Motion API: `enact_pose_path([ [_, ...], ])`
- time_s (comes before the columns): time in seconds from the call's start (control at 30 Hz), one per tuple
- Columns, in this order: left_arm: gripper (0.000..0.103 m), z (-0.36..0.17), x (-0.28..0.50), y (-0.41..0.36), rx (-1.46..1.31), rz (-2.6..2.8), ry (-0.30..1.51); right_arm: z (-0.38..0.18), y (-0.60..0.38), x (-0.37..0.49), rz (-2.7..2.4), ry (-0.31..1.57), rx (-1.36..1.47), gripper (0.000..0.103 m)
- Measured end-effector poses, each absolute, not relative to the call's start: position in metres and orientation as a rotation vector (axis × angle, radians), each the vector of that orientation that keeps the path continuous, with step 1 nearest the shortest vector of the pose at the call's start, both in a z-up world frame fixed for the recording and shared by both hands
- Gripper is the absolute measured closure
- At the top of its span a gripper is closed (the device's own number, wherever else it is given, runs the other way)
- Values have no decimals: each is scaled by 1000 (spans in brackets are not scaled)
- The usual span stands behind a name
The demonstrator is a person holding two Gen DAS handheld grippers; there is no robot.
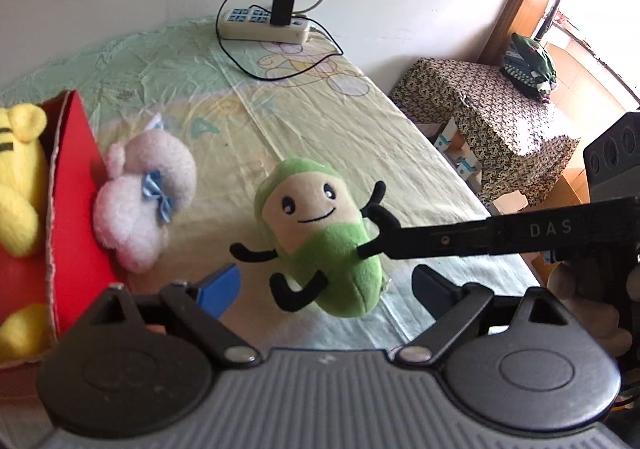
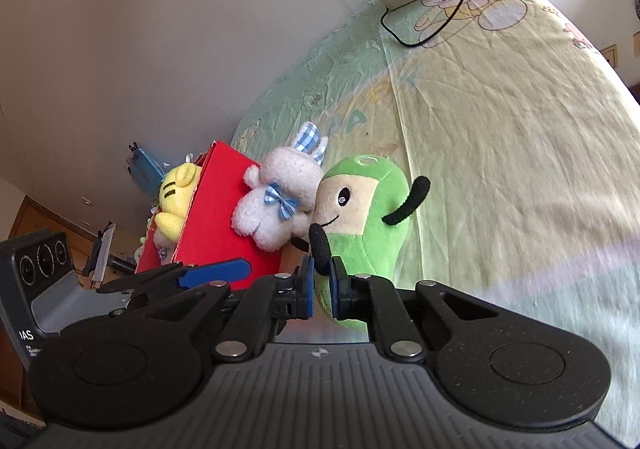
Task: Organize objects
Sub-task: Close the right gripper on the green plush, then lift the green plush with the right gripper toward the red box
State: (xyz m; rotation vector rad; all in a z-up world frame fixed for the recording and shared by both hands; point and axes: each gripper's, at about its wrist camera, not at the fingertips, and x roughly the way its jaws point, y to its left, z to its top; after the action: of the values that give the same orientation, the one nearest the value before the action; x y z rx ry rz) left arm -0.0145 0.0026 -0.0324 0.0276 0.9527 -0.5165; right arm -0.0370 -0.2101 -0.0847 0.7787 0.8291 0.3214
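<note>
The right gripper (image 2: 323,283) pinches the green plush (image 1: 320,233) by its side and a black arm, lifting it clear of the bed (image 1: 320,129) near the front edge, probably bound for the red box (image 1: 76,209) at the left edge. The left gripper (image 1: 324,285) hangs spread and empty below. A white bunny (image 1: 140,205) leans against the box; a yellow plush (image 1: 18,185) lies inside.

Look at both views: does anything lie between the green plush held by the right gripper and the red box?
Yes. The white bunny plush lies against the red box wall, directly between it and the green plush pinched by the right gripper. The left gripper hangs open nearby.
</note>
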Motion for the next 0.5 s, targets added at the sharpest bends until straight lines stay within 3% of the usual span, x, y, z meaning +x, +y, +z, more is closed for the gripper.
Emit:
enact_pose_path([
  [0.23, 10, -40, -8, -8, 32, -556, 979, -93, -226, -36, 248, 809, 874, 73],
  [0.5, 10, -55, 18, -8, -56, -546, 1048, -109, -226, -15, 221, 825, 924, 69],
])
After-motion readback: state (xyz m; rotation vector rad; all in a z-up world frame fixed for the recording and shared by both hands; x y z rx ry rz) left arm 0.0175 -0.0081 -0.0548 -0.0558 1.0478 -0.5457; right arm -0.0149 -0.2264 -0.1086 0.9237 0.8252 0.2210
